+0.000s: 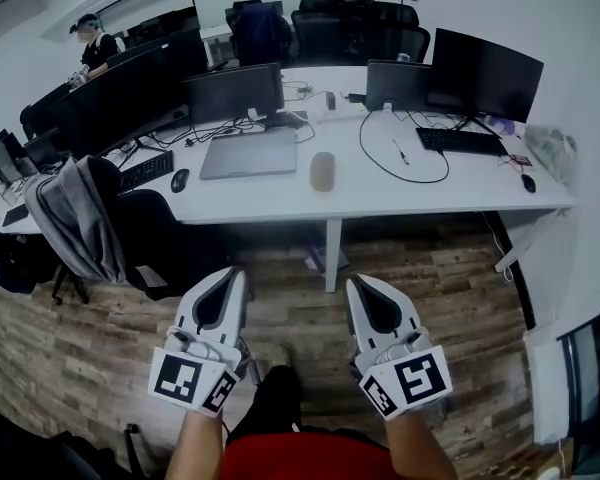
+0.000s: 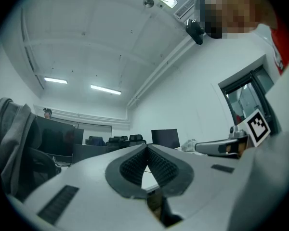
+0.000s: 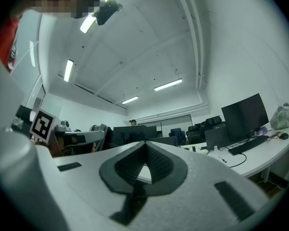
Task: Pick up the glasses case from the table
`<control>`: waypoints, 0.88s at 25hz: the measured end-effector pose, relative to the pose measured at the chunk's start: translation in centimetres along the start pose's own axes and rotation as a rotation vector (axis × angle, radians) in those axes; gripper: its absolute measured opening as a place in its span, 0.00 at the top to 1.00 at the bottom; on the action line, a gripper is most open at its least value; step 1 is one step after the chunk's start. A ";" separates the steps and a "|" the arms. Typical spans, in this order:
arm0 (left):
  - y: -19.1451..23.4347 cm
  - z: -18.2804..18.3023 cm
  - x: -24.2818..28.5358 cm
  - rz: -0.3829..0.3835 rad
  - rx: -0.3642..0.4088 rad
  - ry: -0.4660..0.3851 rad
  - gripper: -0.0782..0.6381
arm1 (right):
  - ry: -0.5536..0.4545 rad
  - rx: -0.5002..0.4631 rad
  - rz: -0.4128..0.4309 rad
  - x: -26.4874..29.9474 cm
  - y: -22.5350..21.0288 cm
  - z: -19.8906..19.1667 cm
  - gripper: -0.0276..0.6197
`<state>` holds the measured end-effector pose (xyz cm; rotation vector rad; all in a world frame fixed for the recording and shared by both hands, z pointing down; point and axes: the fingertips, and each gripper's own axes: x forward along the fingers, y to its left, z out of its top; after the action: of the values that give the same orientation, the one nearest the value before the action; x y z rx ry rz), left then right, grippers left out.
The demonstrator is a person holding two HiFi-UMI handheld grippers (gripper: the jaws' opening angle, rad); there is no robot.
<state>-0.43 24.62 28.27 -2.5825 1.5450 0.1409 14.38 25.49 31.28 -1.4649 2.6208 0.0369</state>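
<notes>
The glasses case [image 1: 322,171] is a beige oval case lying near the front middle of the white desk [image 1: 280,197]. Both grippers hang over the wooden floor, well short of the desk and apart from the case. My left gripper [image 1: 239,274] is shut with nothing in it, its tips pointing towards the desk. My right gripper [image 1: 356,283] is shut and empty too, beside the left one. In the left gripper view the left gripper [image 2: 146,146] has its dark pads meeting at the tip. The right gripper view shows the right gripper [image 3: 145,144] closed the same way, with the desk beyond.
A closed grey laptop [image 1: 248,154] lies left of the case, and a black cable loop [image 1: 404,158] to its right. Monitors [image 1: 480,73], a keyboard [image 1: 459,140] and a mouse [image 1: 180,179] share the desk. A chair with a grey jacket [image 1: 75,218] stands at the left. The desk's leg [image 1: 331,253] stands ahead.
</notes>
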 end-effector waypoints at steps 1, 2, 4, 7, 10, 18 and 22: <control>0.6 -0.3 0.7 -0.003 0.000 -0.005 0.88 | 0.005 -0.003 -0.006 0.9 -0.3 -0.5 0.95; 1.2 -0.7 1.5 -0.005 0.002 -0.010 0.88 | 0.012 -0.006 -0.010 1.9 -0.6 -0.9 0.95; 2.7 -1.3 3.1 -0.007 0.005 -0.017 0.88 | 0.029 -0.014 -0.019 4.1 -1.2 -1.8 0.95; 5.6 -2.0 6.3 -0.012 0.014 -0.035 0.88 | 0.048 -0.032 -0.048 8.3 -2.4 -2.8 0.95; 9.0 -2.7 10.2 -0.029 0.015 -0.055 0.88 | 0.065 -0.054 -0.087 13.4 -4.0 -3.5 0.95; 17.3 -6.6 19.9 -0.125 -0.024 -0.031 0.88 | 0.128 -0.074 -0.200 26.4 -8.7 -7.2 0.95; 20.9 -7.8 24.3 -0.143 -0.052 -0.047 0.88 | 0.160 -0.088 -0.265 31.0 -11.3 -8.9 0.95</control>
<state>-7.24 -7.52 31.17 -2.6979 1.3528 0.2289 7.00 -7.48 36.54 -1.9080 2.5477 0.0070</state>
